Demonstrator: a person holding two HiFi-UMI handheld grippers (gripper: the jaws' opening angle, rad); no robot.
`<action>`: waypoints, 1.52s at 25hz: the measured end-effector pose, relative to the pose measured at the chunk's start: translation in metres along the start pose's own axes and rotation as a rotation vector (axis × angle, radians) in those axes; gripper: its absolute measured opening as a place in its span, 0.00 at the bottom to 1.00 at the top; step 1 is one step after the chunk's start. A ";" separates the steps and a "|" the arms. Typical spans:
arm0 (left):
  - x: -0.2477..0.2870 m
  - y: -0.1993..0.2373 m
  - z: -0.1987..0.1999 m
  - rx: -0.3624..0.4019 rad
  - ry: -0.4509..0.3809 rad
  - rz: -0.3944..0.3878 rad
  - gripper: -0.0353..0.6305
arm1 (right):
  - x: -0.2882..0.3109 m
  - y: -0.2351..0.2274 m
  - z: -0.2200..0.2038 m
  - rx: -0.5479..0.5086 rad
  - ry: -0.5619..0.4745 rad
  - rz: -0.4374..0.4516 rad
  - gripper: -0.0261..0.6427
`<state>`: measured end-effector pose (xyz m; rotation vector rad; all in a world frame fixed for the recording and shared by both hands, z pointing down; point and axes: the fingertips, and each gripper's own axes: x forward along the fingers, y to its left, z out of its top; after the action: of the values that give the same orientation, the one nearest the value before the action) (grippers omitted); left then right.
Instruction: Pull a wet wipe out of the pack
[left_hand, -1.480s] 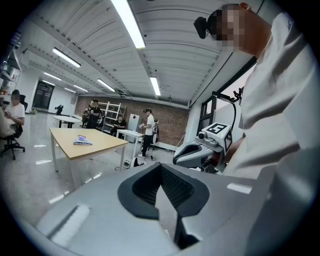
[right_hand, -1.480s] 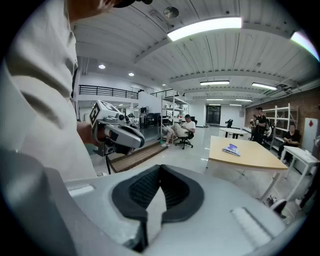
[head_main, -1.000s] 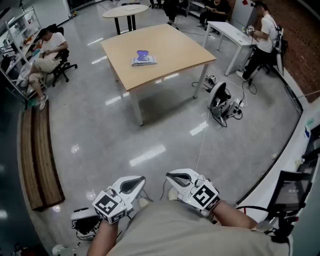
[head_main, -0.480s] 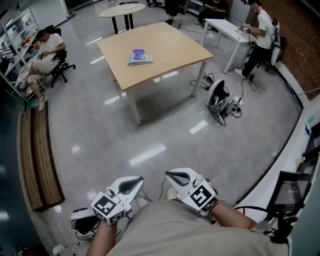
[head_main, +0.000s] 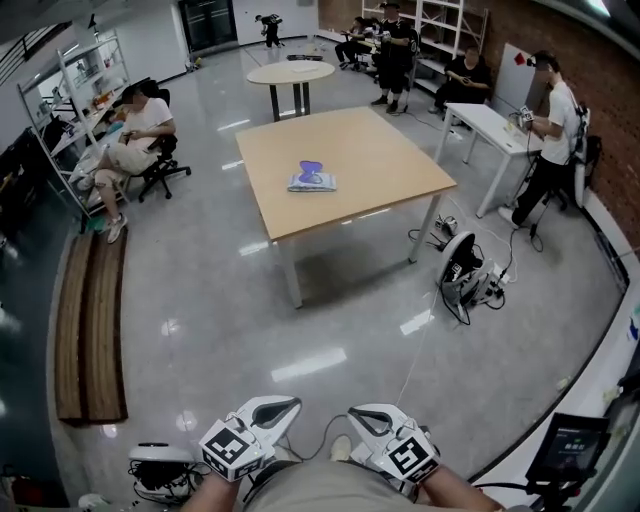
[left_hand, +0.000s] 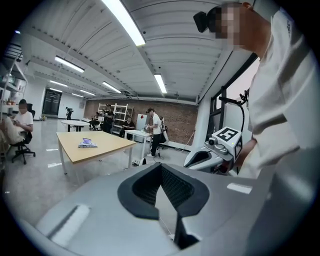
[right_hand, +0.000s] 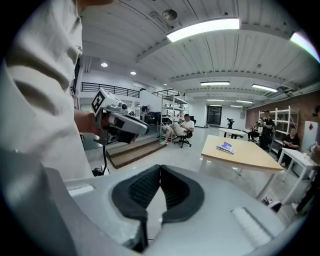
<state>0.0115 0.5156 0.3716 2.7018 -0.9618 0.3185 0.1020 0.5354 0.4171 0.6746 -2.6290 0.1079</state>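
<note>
Wet wipe pack lies flat on the wooden table, far out beyond my fingertips, roughly straight ahead of the gap between the two grippers, with open floor between us. The left gripper has its fingers pressed together at the tips with nothing between them. The right gripper is the same, pads meeting and empty. Both sit low and close to my body.

I judge the pack to be a light, soft pouch that will slide or lift off the table if I tug a wipe with one hand only. So one set of fingers should pin the pouch body beside the opening while the other pinches the wipe. The wipe itself should be limp, damp and thin, likely to stretch or drag the next sheet along, so I'd grip the exposed fold near its middle.

As a container, the pack shows a purple flap on top. From here I cannot tell whether it is peeled back, or whether any wipe pokes out
</note>
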 end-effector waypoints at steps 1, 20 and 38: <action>-0.001 -0.002 0.002 0.008 -0.005 0.013 0.06 | 0.000 0.005 -0.002 -0.007 -0.002 0.010 0.04; 0.019 0.016 0.009 0.037 -0.031 -0.019 0.06 | 0.016 -0.017 0.006 -0.013 0.013 -0.031 0.04; 0.040 0.223 0.042 0.078 -0.073 -0.083 0.06 | 0.184 -0.126 0.091 -0.026 0.031 -0.063 0.04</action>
<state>-0.0962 0.3123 0.3806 2.8331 -0.8707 0.2485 -0.0189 0.3270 0.4076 0.7405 -2.5724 0.0649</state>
